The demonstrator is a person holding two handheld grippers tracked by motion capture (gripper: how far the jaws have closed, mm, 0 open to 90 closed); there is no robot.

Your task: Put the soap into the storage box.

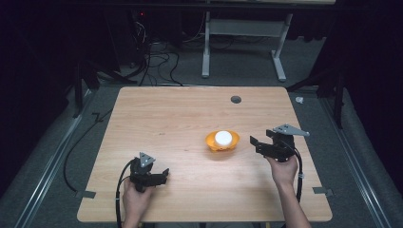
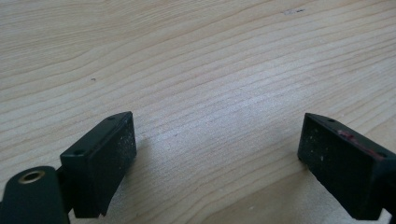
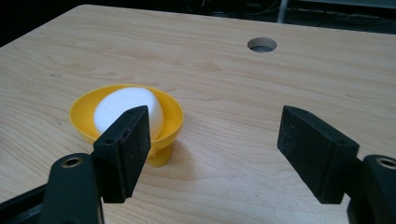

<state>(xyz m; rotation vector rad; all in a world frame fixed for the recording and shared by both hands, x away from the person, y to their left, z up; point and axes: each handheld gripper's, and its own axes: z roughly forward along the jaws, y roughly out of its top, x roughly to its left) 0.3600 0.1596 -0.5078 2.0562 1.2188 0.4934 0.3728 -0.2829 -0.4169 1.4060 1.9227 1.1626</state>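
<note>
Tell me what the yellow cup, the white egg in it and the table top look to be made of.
Yellow cup: likely moulded plastic, smooth, even colour with a faint sheen.
White egg: matte and finely grainy, more like foam than shell, though I can't be sure.
Table top: pale wood or wood-look laminate, visible grain lines, satin finish.

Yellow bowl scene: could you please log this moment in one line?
yellow bowl: holds white ball | right hand-held gripper: open, beside bowl | left hand-held gripper: open, empty
</note>
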